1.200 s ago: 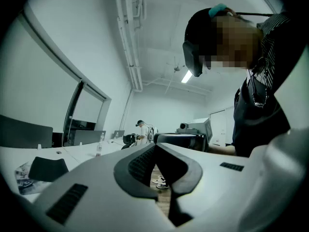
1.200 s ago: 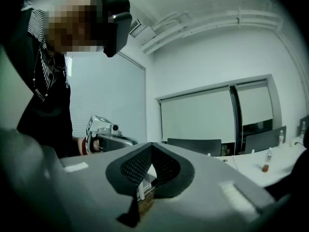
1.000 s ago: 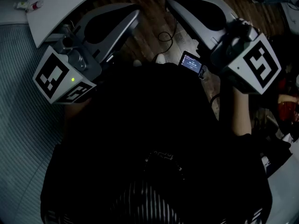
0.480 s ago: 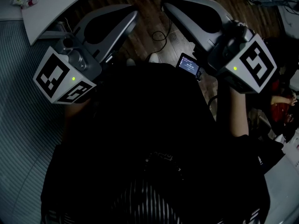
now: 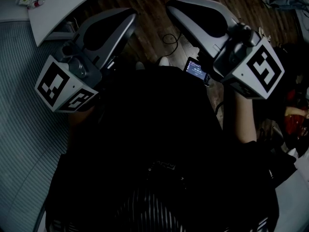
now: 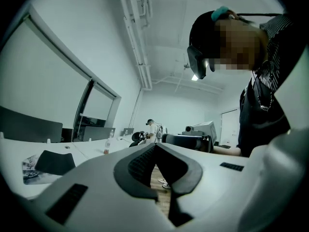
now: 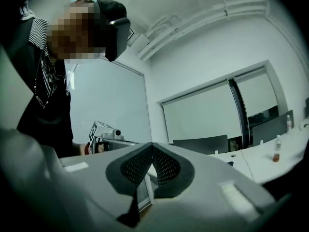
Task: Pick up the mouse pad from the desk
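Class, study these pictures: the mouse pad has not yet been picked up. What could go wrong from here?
1. The mouse pad lies on a printed sheet; a pinch may drag the sheet along.
2. The left gripper and the right gripper both have their jaws together; they must open first or they will likely shove the pad.
3. A loose cable on the floor is a trip hazard.
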Demonstrator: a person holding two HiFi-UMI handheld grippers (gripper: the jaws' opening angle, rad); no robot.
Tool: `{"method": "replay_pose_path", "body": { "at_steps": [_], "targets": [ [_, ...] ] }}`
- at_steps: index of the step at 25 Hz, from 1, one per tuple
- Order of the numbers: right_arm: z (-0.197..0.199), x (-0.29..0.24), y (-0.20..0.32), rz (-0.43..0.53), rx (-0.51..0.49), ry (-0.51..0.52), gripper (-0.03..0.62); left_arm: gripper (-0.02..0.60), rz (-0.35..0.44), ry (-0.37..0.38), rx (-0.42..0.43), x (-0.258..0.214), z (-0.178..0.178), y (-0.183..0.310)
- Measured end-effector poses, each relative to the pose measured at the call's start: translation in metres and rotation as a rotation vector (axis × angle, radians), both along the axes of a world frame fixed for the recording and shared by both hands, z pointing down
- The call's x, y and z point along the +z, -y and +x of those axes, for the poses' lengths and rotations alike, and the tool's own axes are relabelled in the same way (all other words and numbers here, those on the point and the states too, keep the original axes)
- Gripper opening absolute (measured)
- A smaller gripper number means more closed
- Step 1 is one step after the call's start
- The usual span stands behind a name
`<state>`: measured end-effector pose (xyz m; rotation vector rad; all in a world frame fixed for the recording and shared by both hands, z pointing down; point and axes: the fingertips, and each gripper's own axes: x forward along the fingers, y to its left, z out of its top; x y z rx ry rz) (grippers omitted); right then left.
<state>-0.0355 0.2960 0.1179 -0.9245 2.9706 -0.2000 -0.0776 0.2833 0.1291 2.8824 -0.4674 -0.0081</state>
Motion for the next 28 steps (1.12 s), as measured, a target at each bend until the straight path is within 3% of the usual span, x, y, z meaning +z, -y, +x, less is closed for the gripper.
{"method": "replay_pose_path", "body": {
  "at_steps": [5,7,10,14,18,28],
  "targets": [
    [0.057,0.009,0.024,-0.045,0.025,0.052,0.005,0.008,-0.042,0.051,0.018,0.009,0.043,0.017],
    [0.066,0.011,0.021,-0.047,0.023,0.073,0.005,0.008,-0.067,0.082,0.026,0.02,0.045,0.012],
    [0.072,0.013,0.02,-0.028,0.025,0.106,0.005,0.008,-0.111,0.07,0.014,0.028,0.04,0.013],
    [0.099,0.025,0.036,-0.027,0.095,0.14,0.005,0.008,-0.108,0.078,0.033,0.03,0.055,0.029],
    [0.12,0.031,0.04,-0.033,0.179,0.16,0.005,0.008,-0.111,0.043,0.095,0.026,0.073,0.041],
    [0.131,0.005,0.017,0.007,0.339,0.075,0.005,0.008,-0.061,-0.007,0.295,0.013,0.102,0.035]
  ]
}}
